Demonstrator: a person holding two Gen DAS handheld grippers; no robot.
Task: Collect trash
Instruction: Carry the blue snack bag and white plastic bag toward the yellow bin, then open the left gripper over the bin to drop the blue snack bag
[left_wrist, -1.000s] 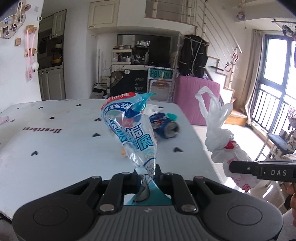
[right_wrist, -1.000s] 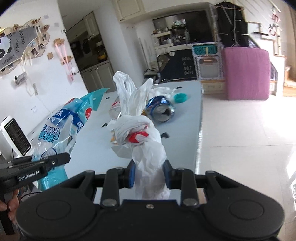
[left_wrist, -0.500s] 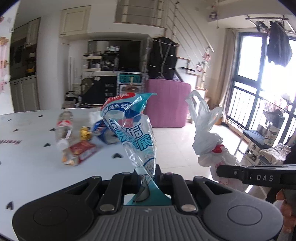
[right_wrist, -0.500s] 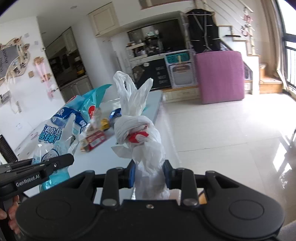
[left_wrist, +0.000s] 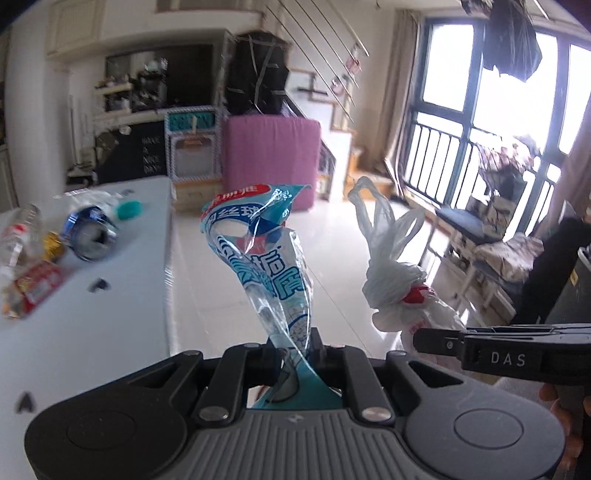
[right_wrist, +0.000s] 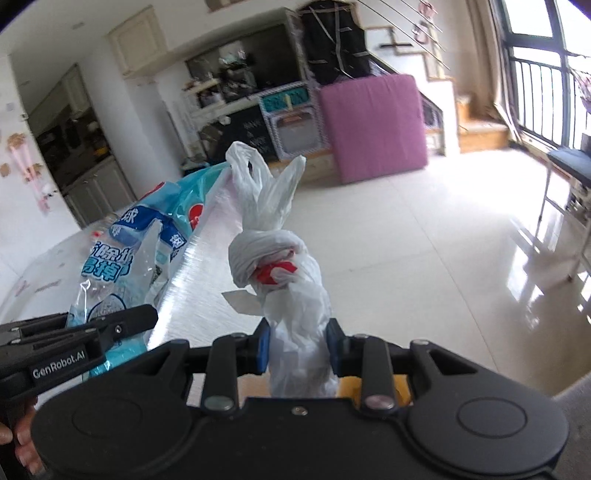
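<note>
Crushed can (left_wrist: 89, 238), bottle (left_wrist: 20, 236) on table (left_wrist: 92, 325), pink mattress (left_wrist: 271, 157) beyond

surface: white table (left_wrist: 110, 314) | on it: blue can (left_wrist: 90, 236), teal cap (left_wrist: 127, 209), red wrapper (left_wrist: 33, 288), plastic bottle (left_wrist: 18, 236)

Litter on tabletop (left_wrist: 92, 325): blurred at left of the left wrist view; can (left_wrist: 90, 236) and red wrapper (left_wrist: 35, 288) unreadable.
Blue packet (left_wrist: 266, 254): lower end hidden between the jaws.
White knotted bag (right_wrist: 284, 273): bottom hidden behind gripper body.
Hand (right_wrist: 22, 443): cut off at lower left edge.
</note>
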